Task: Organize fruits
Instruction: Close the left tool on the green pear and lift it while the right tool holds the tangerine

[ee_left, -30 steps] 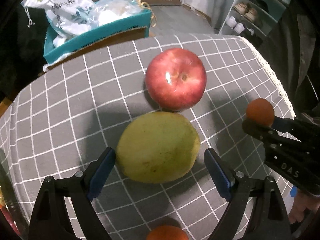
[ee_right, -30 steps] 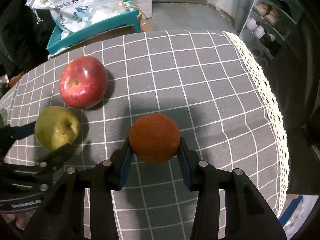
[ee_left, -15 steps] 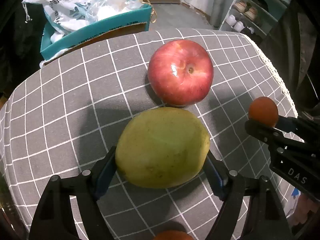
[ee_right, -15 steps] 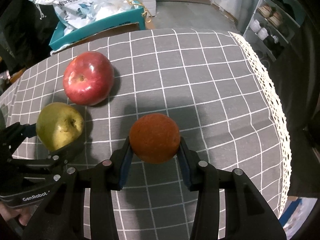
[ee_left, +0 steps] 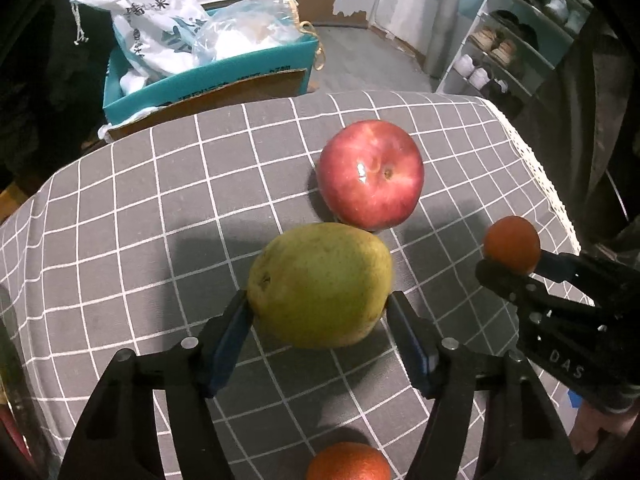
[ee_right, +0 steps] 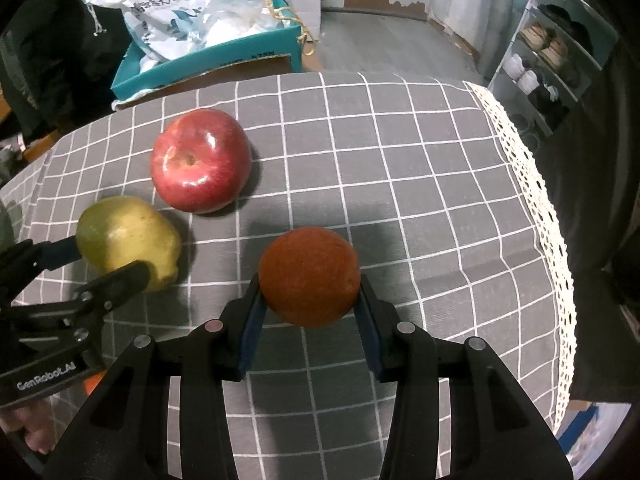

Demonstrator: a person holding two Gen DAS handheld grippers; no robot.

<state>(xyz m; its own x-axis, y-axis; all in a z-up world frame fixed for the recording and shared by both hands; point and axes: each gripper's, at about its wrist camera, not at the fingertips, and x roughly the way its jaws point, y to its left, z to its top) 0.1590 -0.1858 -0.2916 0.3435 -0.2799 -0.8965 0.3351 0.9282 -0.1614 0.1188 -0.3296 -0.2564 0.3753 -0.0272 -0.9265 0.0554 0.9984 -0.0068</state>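
My left gripper point(ee_left: 318, 312) is shut on a yellow-green pear point(ee_left: 320, 284), held just in front of a red apple point(ee_left: 371, 174) that rests on the grey checked tablecloth point(ee_left: 160, 220). My right gripper point(ee_right: 308, 296) is shut on an orange point(ee_right: 309, 277) and holds it above the cloth, to the right of the pear point(ee_right: 126, 240) and the apple point(ee_right: 200, 160). The right gripper with its orange point(ee_left: 512, 244) shows at the right of the left wrist view. A second orange point(ee_left: 348, 462) lies on the cloth under the left gripper.
A teal cardboard box point(ee_left: 208, 80) with plastic bags stands behind the table's far edge. A lace trim point(ee_right: 536, 216) marks the table's right edge. A shoe rack point(ee_right: 560, 52) stands at the far right on the floor.
My left gripper closed on the pear and lifted it off the cloth. My right gripper kept its hold on the orange and stayed about where it was.
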